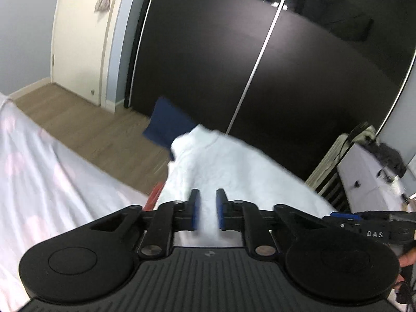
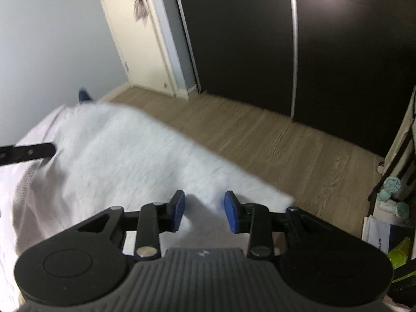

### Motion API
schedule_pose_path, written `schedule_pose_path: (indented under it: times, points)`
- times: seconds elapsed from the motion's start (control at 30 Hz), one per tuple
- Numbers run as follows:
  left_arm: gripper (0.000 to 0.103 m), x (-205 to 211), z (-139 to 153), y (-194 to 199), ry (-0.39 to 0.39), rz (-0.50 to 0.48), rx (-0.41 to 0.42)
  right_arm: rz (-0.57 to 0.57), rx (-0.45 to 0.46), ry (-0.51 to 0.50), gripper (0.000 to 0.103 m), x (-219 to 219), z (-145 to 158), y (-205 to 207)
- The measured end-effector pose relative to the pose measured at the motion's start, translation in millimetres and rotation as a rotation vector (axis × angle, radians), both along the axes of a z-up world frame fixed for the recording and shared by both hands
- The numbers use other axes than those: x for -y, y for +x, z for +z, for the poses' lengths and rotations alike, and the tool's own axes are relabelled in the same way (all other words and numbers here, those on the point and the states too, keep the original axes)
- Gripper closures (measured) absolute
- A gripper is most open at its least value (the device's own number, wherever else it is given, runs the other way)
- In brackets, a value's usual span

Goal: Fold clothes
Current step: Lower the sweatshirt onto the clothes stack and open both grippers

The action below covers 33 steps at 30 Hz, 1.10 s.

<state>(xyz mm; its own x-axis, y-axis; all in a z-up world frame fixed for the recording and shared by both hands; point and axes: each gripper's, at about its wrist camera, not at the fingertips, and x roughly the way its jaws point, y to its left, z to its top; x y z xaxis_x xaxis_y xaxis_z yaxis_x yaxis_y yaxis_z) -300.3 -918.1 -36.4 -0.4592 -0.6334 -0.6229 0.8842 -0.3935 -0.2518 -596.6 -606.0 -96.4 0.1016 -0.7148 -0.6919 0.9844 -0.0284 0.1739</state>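
Note:
A white fluffy garment (image 1: 223, 166) lies spread near the far edge of a bed with a pale pink-patterned sheet (image 1: 39, 171). It also shows in the right wrist view (image 2: 124, 153). My left gripper (image 1: 208, 209) hovers over its near edge, jaws a little apart with white cloth showing between them; nothing is clamped. My right gripper (image 2: 204, 210) is open over the garment's near right part, empty. A dark blue cloth (image 1: 166, 123) lies beyond the garment. The left gripper's finger (image 2: 28, 152) shows at the left of the right wrist view.
Wooden floor (image 2: 273, 140) lies past the bed edge. Dark wardrobe doors (image 1: 260, 52) and a cream door (image 1: 80, 39) stand behind. A white radiator (image 1: 327, 171) and a cluttered unit (image 1: 374, 171) are at the right. A red item (image 1: 154, 195) lies by the garment's left edge.

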Motion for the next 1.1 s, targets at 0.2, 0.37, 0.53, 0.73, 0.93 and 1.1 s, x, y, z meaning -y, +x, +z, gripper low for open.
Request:
schedule_pose_path:
  times: [0.2,0.37,0.53,0.73,0.93,1.1]
  points:
    - [0.097,13.0,-34.9,12.1,0.068,0.009,-0.002,0.019,-0.017,0.021,0.064,11.8,-20.4,12.7]
    - [0.097,6.8,-36.8,16.7,0.068,0.013,0.012,0.02,-0.037,0.032,0.064,14.8,-24.9,20.1]
    - [0.098,-15.9,-6.5,35.9,0.017,0.04,-0.078,-0.005,-0.066,0.02,0.067,15.5,-7.8,30.0]
    - [0.096,-66.1,23.2,49.3,-0.055,-0.032,-0.057,0.054,-0.083,-0.099,0.075,-52.1,22.8,47.2]
    - [0.094,-71.6,-7.7,32.5,0.017,0.001,0.068,0.011,0.023,-0.056,0.076,-102.9,-10.5,50.9]
    - [0.09,-65.3,-13.4,37.7,0.061,0.046,0.079,-0.019,0.031,-0.042,0.077,-105.3,-26.5,49.9]
